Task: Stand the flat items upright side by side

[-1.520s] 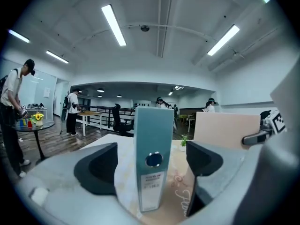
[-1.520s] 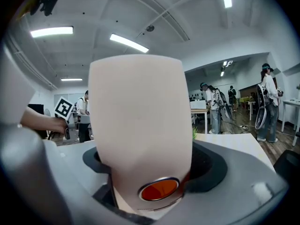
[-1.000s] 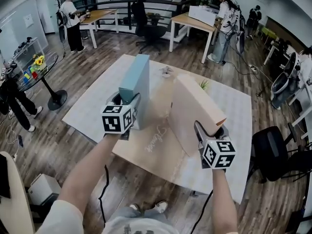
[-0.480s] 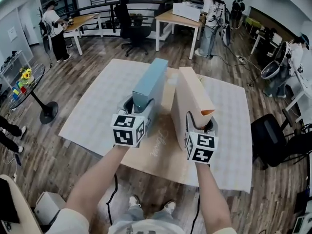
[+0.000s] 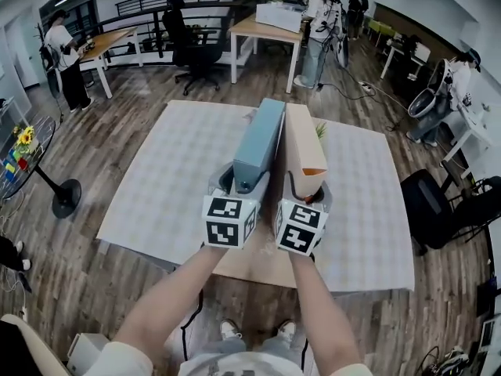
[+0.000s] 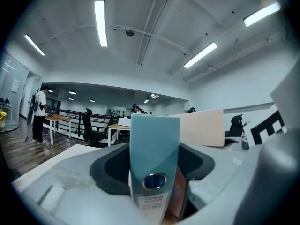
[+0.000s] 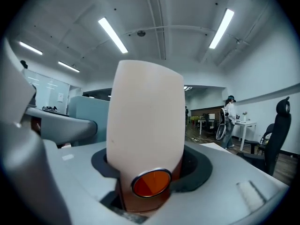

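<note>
While both files are standing on edge on the white mat [image 5: 168, 171], each is being held at its near, spine end.

Item 1: blue binder [image 5: 260, 139]. It is standing upright with its spine toward the person, on the left of the pair. The left gripper [image 5: 239, 180] is clamping it across the spine. The jaws are sitting fairly wide because the spine itself is broad. The low hold at the end is probably serving to keep the file from tipping as it is brought alongside.

Item 2: peach binder [image 5: 302, 141]. It is standing upright just beside the blue one, long faces parallel. Whether the covers are touching cannot be told. The right gripper [image 5: 307, 188] is gripping it across the spine, and its jaws have just been closing further with the spine between them.

Views: the head view alone is showing the layout, with both files side by side, the marker cubes [image 5: 229, 220] nearly meeting, and a small plant [image 5: 322, 130] behind. The left gripper view is adding a metal-rimmed finger hole [image 6: 154, 181] low in the blue spine, with a label [image 6: 152, 201] beneath it. The right gripper view is adding an orange-backed ring [image 7: 151, 183] in the peach spine. Neither gripper view is showing where the files meet the mat.

Status: the arranging is looking nearly done, with letting go not yet done.
</note>
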A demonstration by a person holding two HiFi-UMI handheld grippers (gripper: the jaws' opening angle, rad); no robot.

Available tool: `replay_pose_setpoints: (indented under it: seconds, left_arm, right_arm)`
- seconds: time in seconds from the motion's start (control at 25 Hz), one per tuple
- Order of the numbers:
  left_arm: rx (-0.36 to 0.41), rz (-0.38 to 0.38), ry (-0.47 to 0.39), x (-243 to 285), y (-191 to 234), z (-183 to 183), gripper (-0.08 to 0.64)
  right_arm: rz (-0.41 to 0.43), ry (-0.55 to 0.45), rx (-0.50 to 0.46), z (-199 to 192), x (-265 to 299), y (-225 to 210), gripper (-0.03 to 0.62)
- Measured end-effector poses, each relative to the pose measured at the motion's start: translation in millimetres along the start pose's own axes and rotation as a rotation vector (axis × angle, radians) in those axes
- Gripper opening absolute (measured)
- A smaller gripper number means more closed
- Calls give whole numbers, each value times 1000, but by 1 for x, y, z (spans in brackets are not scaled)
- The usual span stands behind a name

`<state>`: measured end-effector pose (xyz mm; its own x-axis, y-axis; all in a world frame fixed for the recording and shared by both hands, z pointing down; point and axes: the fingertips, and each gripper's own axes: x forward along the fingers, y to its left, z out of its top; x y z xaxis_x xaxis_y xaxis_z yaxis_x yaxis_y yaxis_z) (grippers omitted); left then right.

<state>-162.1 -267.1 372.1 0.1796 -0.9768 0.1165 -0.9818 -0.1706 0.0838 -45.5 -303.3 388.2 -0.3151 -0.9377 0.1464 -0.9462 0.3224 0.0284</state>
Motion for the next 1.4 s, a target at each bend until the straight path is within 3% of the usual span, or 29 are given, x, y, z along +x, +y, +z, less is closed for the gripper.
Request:
replay_pose_setpoints:
  seconds: [0.16, 0.32, 0.44, 0.8, 1.12, 1.24, 1.4]
  left_arm:
    - [-10, -33, 8, -3, -1, 0, 302]
    - [-47, -97, -1, -7, -9, 1, 316]
    - [-51, -129, -3, -7, -10, 2, 319]
    - [-50, -263, -3, -21, -5, -2, 322]
    - [-1, -280, 17, -37, 10, -15, 313]
    - [26, -282, 47, -36, 15, -24, 290]
    - [48, -287, 78, -33, 19, -34, 241]
  right_arm:
    - [-57, -10, -22, 1, 4, 13, 265]
    - [-49, 0, 17, -3, 4, 25, 314]
    - [3, 21, 57, -10, 4, 34, 336]
    - [173, 30, 56, -11, -11, 46, 376]
    - [330, -3, 12, -3, -52, 47, 372]
    - [335, 8, -6, -4, -60, 34, 362]
    - [337, 50, -34, -17, -63, 16, 291]
